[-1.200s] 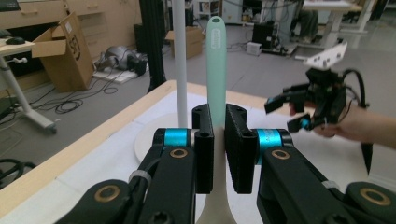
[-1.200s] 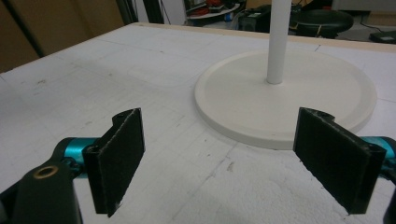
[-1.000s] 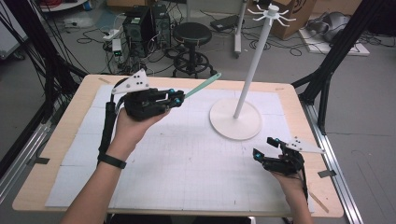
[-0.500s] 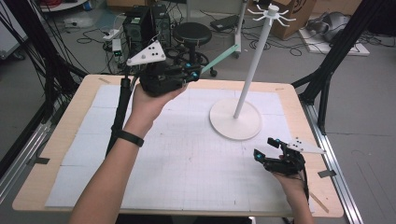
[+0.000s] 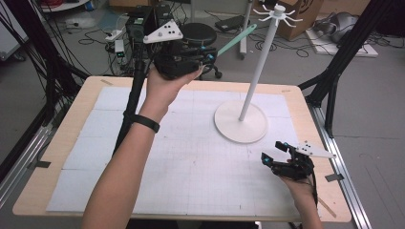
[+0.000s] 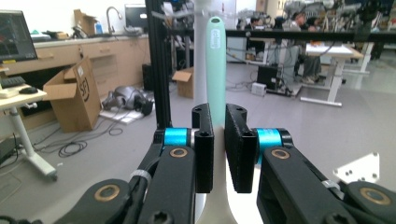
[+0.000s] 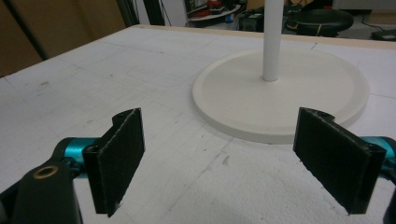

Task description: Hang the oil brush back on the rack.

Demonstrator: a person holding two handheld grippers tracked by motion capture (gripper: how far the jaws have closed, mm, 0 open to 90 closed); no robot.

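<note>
Left gripper (image 5: 210, 56) raised further since earlier frame, clamping mint handle (image 5: 236, 40); right gripper (image 5: 277, 153) released near stand (image 5: 240, 129); risk: handle slipping, narrow pinch.

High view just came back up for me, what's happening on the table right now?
A person holds a gripper in each hand. The left gripper is lifted above the far edge of the table, shut on a mint-green strip that points toward the top of the white stand with its ring of hooks. The strip is not yet on a hook. The right gripper rests low near the table's front right, jaws open and empty, aimed at the stand's round base.
</note>
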